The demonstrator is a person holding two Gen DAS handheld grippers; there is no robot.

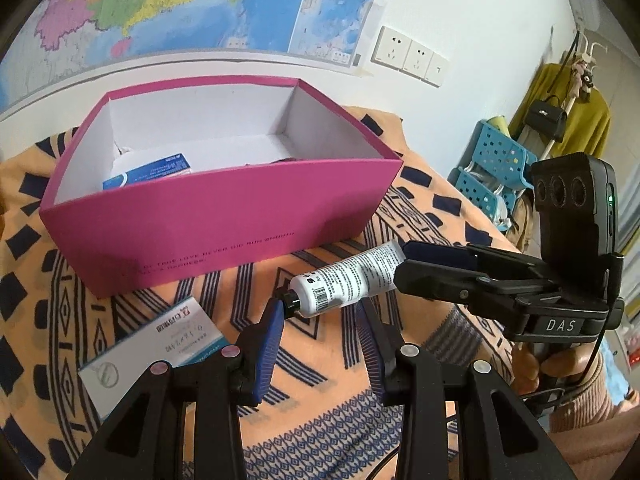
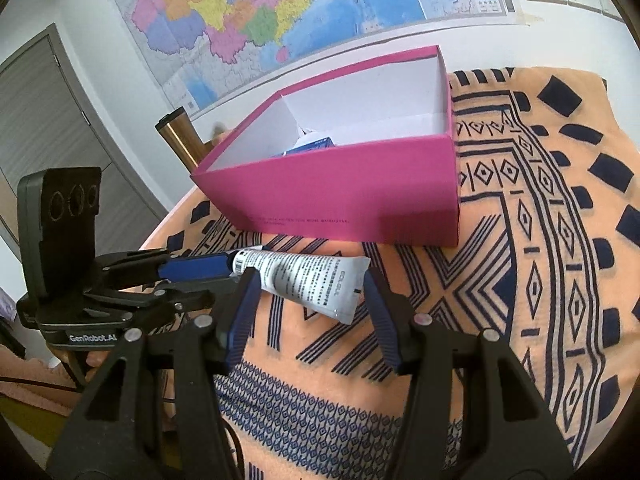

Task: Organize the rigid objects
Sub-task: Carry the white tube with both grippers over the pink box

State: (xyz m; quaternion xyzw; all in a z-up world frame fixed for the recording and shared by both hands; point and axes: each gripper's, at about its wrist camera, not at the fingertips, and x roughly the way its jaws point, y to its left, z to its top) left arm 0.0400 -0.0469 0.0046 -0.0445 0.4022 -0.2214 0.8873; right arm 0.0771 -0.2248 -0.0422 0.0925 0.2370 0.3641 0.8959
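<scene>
**Kid:** What do you see from your left gripper's camera?

**Helper:** You have a white tube (image 1: 348, 282) in the air between both tools, in front of the pink box (image 1: 224, 216). Your left gripper (image 1: 322, 322) has its blue pads around the black cap (image 1: 289, 298) end. The left pad touches the cap. I cannot tell if the other pad presses it too. Your right gripper (image 1: 412, 266) comes in from the side and pinches the flat tail of the tube.

**Kid:** What else is there?

**Helper:** A white card box (image 1: 154, 346) lies on the orange cloth (image 1: 320, 400) near you. A blue and white packet (image 1: 150, 172) already sits inside the pink box.

**Kid:** And from the right camera?

**Helper:** The tube (image 2: 308, 278) lies across the picture, in front of the pink box (image 2: 340, 192). Your right gripper (image 2: 310, 294) has a pad at each end of the tail. It looks clenched on the tube. Your left gripper (image 2: 224, 270) sits at the cap end.

**Kid:** How do you do this bit well?

**Helper:** I think the tube goes into the pink box next. Lift both hands together so the tube stays flat. Go up over the front wall first, or you may bump it. Put the tube in the bare part, beside the packet, then let go.
</scene>
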